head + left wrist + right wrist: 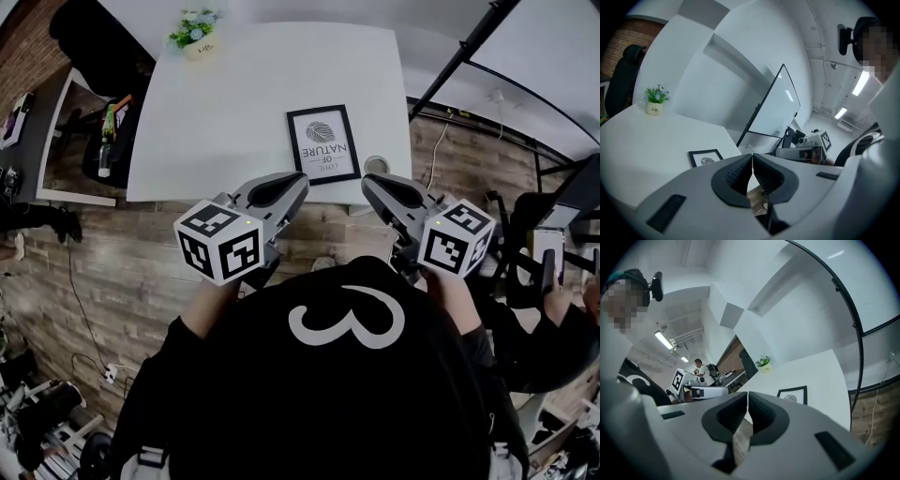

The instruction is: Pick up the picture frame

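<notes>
With the left gripper (pixel 300 179) and right gripper (pixel 367 181) both clenched empty, the flat picture frame (pixel 323 143) risked being shoved along the table (pixel 234 103) unless the jaws were opened first.

Picture frame (pixel 705 158): lower edge hidden behind left gripper (pixel 753 156). Round object (pixel 376 164) at tabletop (pixel 262 84) edge: partly covered, unidentifiable.

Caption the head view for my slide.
Left gripper and right gripper, both shut, point toward the picture frame lying on the white table.
</notes>
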